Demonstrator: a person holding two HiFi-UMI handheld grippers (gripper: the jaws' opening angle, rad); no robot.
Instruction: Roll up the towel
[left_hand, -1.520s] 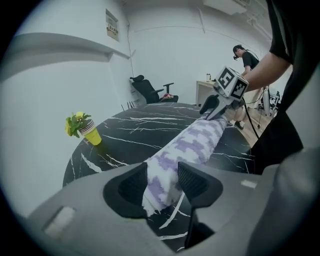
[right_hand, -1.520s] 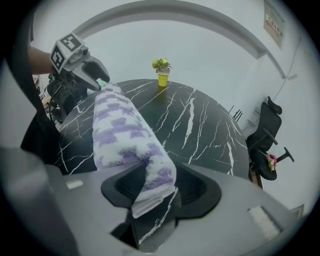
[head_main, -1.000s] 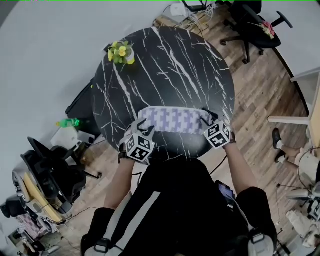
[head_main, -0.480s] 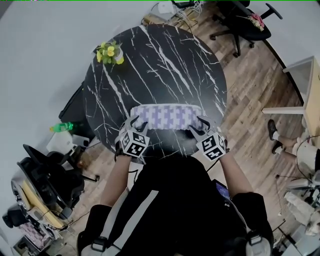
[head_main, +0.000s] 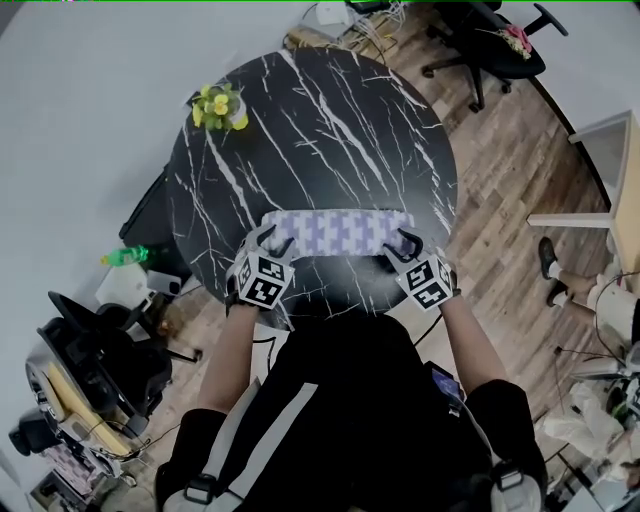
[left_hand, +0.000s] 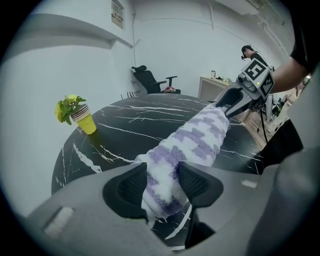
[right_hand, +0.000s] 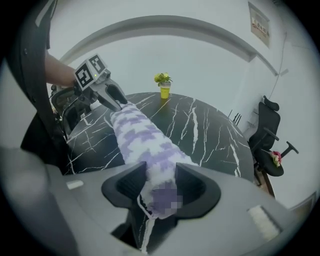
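Note:
A white and purple towel (head_main: 335, 231), rolled into a long sausage, lies crosswise near the front edge of the round black marble table (head_main: 330, 130). My left gripper (head_main: 268, 246) is shut on its left end, where the towel (left_hand: 172, 165) is pinched between the two dark pads. My right gripper (head_main: 405, 246) is shut on the right end, the towel (right_hand: 150, 145) squeezed between its jaws with a loose thread hanging below. Each gripper view shows the other gripper at the far end of the roll: the right gripper (left_hand: 234, 98) and the left gripper (right_hand: 111, 95).
A yellow pot with a green plant (head_main: 220, 105) stands at the table's far left edge. Office chairs (head_main: 490, 45) are on the wooden floor beyond the table. A green bottle (head_main: 125, 257) and a dark chair (head_main: 100, 350) sit to the left of the person.
The right gripper has shifted a little further onto the table with its end of the towel. The left gripper has hardly moved. Both keep their grip.

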